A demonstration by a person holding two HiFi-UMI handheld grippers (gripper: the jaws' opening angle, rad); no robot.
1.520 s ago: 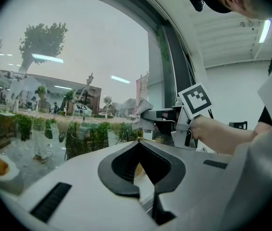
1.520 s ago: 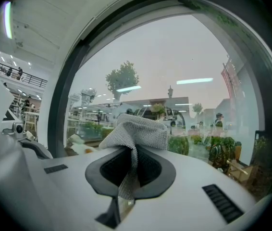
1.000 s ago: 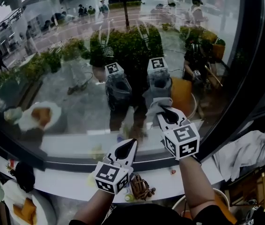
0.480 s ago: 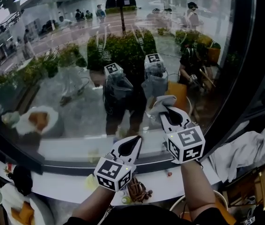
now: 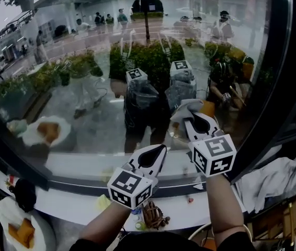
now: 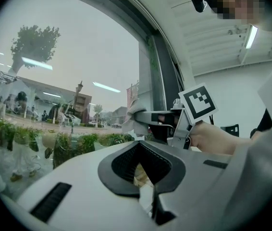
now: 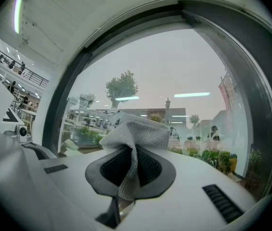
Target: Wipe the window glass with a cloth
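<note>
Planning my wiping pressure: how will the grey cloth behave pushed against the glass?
Probably floppy: the cloth bunches and folds above the right gripper. Likely light, since a small pinch holds it. Its coarse weave probably won't slide freely.

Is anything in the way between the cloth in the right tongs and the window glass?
Nothing visible. The right tongs grip the cloth, whose bunched end seems to sit right at the window glass; the left tongs hang lower, aside.

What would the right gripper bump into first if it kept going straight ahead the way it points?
The window glass, it seems. The cloth held by the right gripper juts ahead, so the cloth would meet the glass first; it may even be touching, depth is unclear.
</note>
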